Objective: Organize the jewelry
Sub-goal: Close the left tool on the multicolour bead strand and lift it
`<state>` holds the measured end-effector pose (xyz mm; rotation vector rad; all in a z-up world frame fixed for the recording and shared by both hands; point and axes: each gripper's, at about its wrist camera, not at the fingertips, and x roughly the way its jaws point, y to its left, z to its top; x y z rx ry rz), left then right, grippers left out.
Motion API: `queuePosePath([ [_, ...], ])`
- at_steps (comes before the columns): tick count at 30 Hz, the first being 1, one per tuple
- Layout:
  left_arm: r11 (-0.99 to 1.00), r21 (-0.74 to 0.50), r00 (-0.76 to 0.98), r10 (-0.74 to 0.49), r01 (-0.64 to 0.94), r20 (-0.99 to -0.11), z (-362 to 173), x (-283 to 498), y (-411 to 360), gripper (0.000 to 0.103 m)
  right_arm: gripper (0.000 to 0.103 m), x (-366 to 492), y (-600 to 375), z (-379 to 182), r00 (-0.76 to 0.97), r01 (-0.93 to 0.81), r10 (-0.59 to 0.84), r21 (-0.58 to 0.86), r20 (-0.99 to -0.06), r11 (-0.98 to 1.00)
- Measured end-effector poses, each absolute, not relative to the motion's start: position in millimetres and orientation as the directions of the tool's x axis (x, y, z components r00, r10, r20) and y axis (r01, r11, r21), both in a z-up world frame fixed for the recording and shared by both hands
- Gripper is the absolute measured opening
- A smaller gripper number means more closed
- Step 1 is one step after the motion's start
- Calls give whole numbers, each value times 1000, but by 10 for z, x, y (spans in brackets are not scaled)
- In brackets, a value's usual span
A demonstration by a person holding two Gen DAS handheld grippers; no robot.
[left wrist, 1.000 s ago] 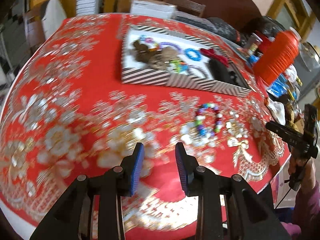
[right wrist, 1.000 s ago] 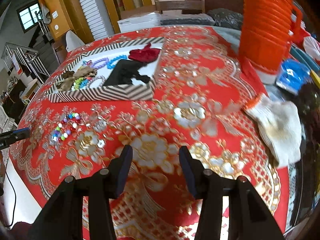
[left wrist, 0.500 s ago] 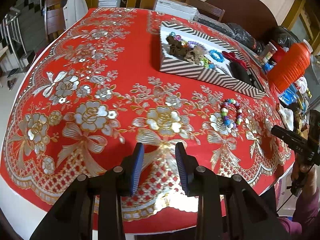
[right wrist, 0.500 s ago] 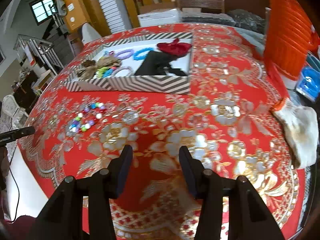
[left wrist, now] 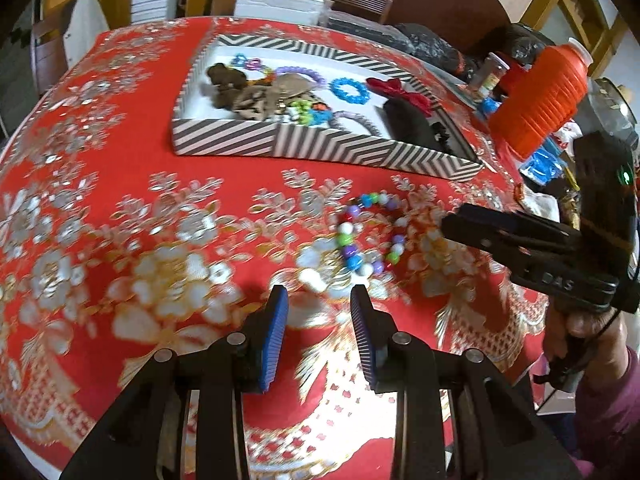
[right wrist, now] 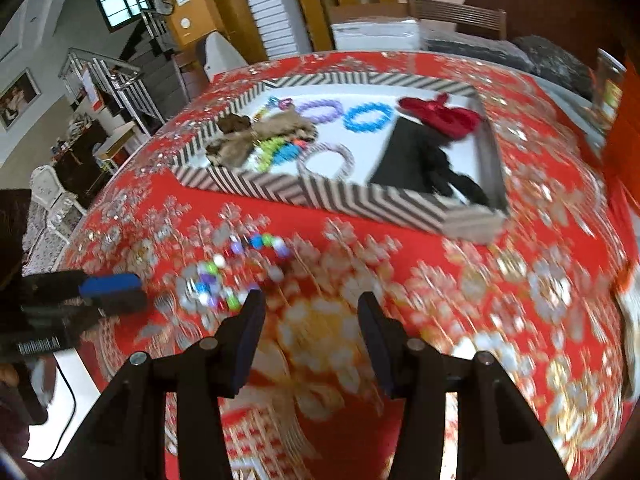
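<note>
A bracelet of coloured beads [left wrist: 370, 234] lies on the red flowered tablecloth, in front of a striped box [left wrist: 320, 148]. The box holds several bracelets, brown pieces, a red bow and a black pouch. My left gripper [left wrist: 319, 312] is open and empty, just short of the bead bracelet. My right gripper [right wrist: 310, 312] is open and empty; the bead bracelet [right wrist: 236, 272] lies just ahead and left of its left finger. The right gripper also shows in the left wrist view [left wrist: 460, 220], close to the bracelet's right side. The striped box [right wrist: 340, 196] is further back.
An orange ribbed container [left wrist: 540, 100] stands at the right with bottles, blue packets and dark bags behind. A white box [left wrist: 276, 0] and chairs sit at the far edge. The table's near edge [left wrist: 280, 460] drops away below the grippers.
Both grippers have moved in towards the bead bracelet, which now looks larger and closer in both views. The right gripper's tip has come near the bracelet. Both stay open.
</note>
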<state>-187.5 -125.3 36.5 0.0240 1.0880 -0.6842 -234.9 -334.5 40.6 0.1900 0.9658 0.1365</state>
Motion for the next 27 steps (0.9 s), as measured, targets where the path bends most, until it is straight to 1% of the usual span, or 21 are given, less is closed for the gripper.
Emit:
queuePosePath([
  [3, 778, -332, 259, -524, 533, -812, 381, -1801, -1328, 30, 50, -2173, -3303, 406, 551, -60, 213, 216, -807, 975],
  [8, 754, -340, 232, -538, 562, -810, 400, -1709, -1493, 30, 50, -1961, -3223, 383, 524, -103, 218, 192, -823, 976],
  [11, 741, -325, 218, -532, 587, -818, 384, -1688, -1598, 30, 44, -1898, -3187, 333, 503, -123, 208, 169, -839, 978],
  [13, 743, -307, 213, -513, 595, -831, 352, -1660, -1657, 30, 38, -1862, -3183, 291, 488, -138, 209, 162, -847, 977],
  [20, 746, -260, 208, -469, 613, -858, 243, -1594, -1815, 30, 32, -1786, -3136, 220, 472, -195, 202, 122, -858, 973],
  [21, 747, -252, 210, -464, 615, -861, 234, -1585, -1829, 30, 26, -1784, -3128, 221, 477, -200, 188, 102, -859, 975],
  [22, 746, -249, 212, -463, 618, -860, 236, -1581, -1833, 30, 17, -1785, -3126, 216, 480, -201, 184, 96, -858, 975],
  [23, 744, -245, 213, -461, 622, -861, 236, -1581, -1842, 30, 12, -1790, -3131, 212, 483, -202, 179, 91, -857, 975],
  [24, 744, -238, 216, -457, 624, -863, 233, -1583, -1850, 29, 9, -1799, -3133, 211, 487, -204, 173, 81, -856, 976],
  [25, 740, -234, 219, -459, 630, -861, 234, -1589, -1859, 23, 9, -1811, -3135, 213, 489, -204, 171, 79, -855, 976],
  [26, 726, -254, 205, -478, 639, -854, 231, -1587, -1871, 15, 9, -1822, -3139, 216, 491, -199, 168, 77, -855, 977],
  [27, 721, -273, 192, -491, 636, -850, 227, -1568, -1878, 14, 9, -1831, -3142, 218, 493, -195, 166, 78, -854, 978],
])
